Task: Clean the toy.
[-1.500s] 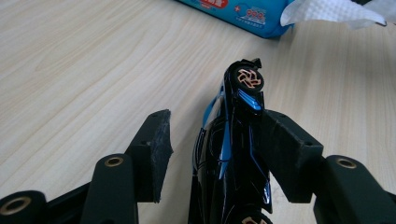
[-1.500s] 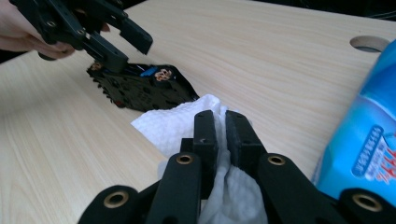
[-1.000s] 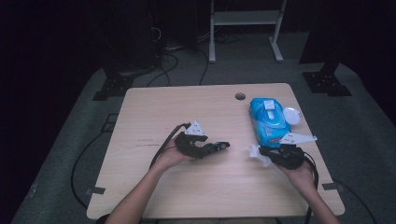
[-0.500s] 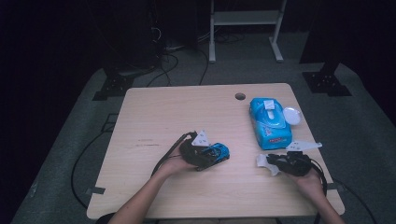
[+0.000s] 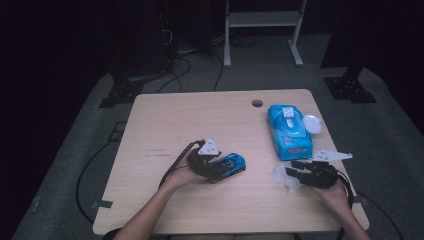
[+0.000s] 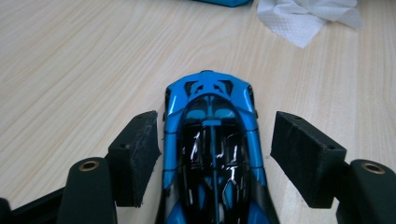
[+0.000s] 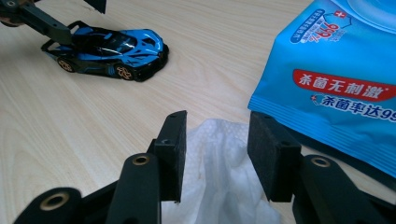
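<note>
A blue and black toy car [image 5: 231,164] stands on the wooden table [image 5: 200,115], between the jaws of my left gripper [image 5: 221,168]. In the left gripper view the car [image 6: 212,140] lies lengthwise in my left gripper [image 6: 215,123]; its jaws have just been opening and there is a gap at the right pad [image 6: 303,154]. A crumpled white wipe [image 5: 281,175] lies on the table at my right gripper [image 5: 291,170]. In the right gripper view the wipe [image 7: 215,177] sits between the jaws of my right gripper [image 7: 217,121], which have just been opening and stand off it.
A blue pack of wet wipes [image 5: 289,131] lies at the right, just beyond the right gripper, with a white round lid [image 5: 312,123] beside it. There is a cable hole [image 5: 257,103] near the table's far edge. Cables trail off the left edge.
The right gripper drew back from the pack toward the near edge with the wipe, and its jaws spread. In the left gripper the car's blue top came into sight.
</note>
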Action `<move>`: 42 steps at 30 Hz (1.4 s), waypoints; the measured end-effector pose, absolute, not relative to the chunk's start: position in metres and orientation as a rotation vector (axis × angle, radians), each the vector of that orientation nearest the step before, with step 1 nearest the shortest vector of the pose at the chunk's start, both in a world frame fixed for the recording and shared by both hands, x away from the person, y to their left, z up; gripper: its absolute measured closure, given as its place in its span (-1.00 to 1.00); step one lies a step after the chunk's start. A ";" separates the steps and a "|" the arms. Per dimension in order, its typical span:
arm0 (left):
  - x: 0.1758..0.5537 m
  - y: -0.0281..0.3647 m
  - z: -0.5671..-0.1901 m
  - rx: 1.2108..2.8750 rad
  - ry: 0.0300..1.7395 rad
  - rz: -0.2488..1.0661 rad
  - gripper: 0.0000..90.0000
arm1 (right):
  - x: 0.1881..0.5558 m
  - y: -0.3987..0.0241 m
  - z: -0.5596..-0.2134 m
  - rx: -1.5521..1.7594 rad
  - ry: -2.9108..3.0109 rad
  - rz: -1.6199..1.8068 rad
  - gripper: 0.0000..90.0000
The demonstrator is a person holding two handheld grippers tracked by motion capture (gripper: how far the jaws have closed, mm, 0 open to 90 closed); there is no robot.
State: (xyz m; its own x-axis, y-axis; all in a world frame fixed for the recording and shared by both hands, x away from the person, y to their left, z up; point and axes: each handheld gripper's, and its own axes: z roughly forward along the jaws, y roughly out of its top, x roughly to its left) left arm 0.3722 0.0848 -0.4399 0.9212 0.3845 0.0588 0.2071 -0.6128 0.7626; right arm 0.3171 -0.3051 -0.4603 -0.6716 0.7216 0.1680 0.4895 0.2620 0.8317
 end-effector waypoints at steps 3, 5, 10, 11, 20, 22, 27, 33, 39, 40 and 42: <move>0.372 0.089 -0.440 2.242 0.436 0.280 -0.33 | 0.316 -0.305 -0.459 1.128 2.281 1.379 0.20; 0.371 0.092 -0.440 2.235 0.441 0.280 -0.34 | 0.316 -0.305 -0.459 1.126 2.281 1.375 0.18; 0.371 0.099 -0.439 2.232 0.442 0.281 -0.37 | 0.314 -0.304 -0.456 1.117 2.278 1.378 0.13; 0.371 0.101 -0.438 2.230 0.443 0.280 -0.37 | 0.314 -0.304 -0.456 1.114 2.273 1.380 0.12; 0.369 0.116 -0.437 2.206 0.486 0.296 -0.41 | 0.314 -0.308 -0.454 1.137 2.249 1.383 0.06; 0.369 0.120 -0.438 2.203 0.498 0.296 -0.41 | 0.314 -0.308 -0.453 1.137 2.252 1.385 0.04; 0.367 0.132 -0.441 2.193 0.534 0.293 -0.44 | 0.313 -0.309 -0.452 1.136 2.245 1.392 0.01; 0.365 0.141 -0.438 2.205 0.541 0.306 -0.49 | 0.313 -0.309 -0.452 1.152 2.243 1.397 -0.04; 0.362 0.149 -0.437 2.180 0.560 0.305 -0.51 | 0.312 -0.310 -0.451 1.154 2.237 1.405 -0.05; 0.362 0.151 -0.437 2.184 0.555 0.305 -0.51 | 0.312 -0.310 -0.451 1.156 2.236 1.406 -0.06; 0.360 0.154 -0.438 2.176 0.569 0.303 -0.51 | 0.312 -0.311 -0.451 1.156 2.239 1.404 -0.07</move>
